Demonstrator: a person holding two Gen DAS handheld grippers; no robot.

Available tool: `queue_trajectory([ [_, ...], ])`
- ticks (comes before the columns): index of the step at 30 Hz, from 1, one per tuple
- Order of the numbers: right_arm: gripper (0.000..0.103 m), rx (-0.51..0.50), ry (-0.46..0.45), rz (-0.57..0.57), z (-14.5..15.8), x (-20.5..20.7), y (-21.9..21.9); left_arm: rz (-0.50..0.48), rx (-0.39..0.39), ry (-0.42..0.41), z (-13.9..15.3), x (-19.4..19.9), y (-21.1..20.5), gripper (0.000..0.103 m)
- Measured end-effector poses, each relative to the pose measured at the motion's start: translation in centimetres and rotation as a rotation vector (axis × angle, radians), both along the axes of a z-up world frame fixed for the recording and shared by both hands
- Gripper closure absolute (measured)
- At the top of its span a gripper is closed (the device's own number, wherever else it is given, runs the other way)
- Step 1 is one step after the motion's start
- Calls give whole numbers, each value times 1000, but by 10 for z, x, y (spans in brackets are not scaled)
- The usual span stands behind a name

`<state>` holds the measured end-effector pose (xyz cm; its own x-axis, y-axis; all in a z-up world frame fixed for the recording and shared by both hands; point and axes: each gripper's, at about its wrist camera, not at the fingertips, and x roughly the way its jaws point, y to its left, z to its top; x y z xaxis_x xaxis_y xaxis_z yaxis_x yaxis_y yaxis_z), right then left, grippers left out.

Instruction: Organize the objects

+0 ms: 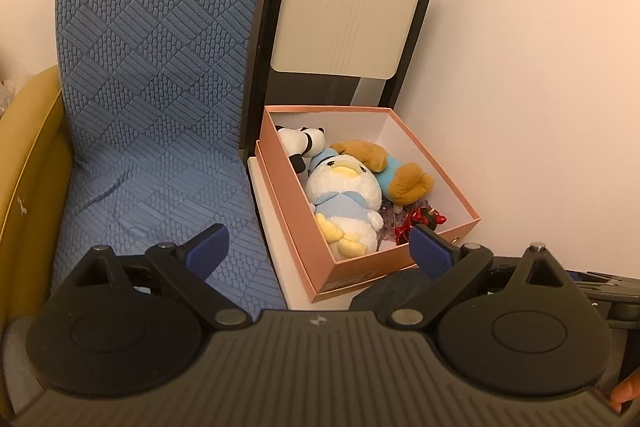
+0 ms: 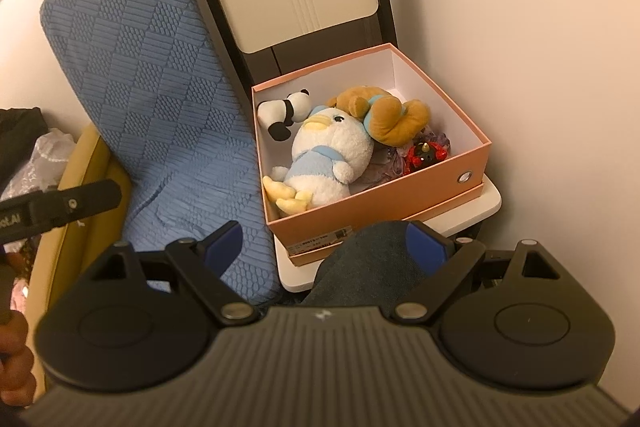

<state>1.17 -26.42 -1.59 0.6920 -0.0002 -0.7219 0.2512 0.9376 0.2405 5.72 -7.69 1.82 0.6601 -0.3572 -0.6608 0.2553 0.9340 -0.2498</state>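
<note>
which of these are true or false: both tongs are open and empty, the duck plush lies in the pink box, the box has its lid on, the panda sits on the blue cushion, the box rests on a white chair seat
1. Both tongs are open and empty. True: the left tongs and right tongs have their jaws spread with nothing between them.
2. The duck plush lies in the pink box. True.
3. The box has its lid on. False: it is open at the top, toys showing inside.
4. The panda sits on the blue cushion. False: it lies inside the box, by the duck's head.
5. The box rests on a white chair seat. True.
</note>
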Motion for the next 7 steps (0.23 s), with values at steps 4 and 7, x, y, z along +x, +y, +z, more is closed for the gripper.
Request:
queue_trajectory([
  [4,13,5,2,3,-1,-1,-1,-5,1,1,0,-2,-1,4],
  [7,13,9,4,4,-2,0,-1,-16,3,-1,-1,-4,-3,4],
])
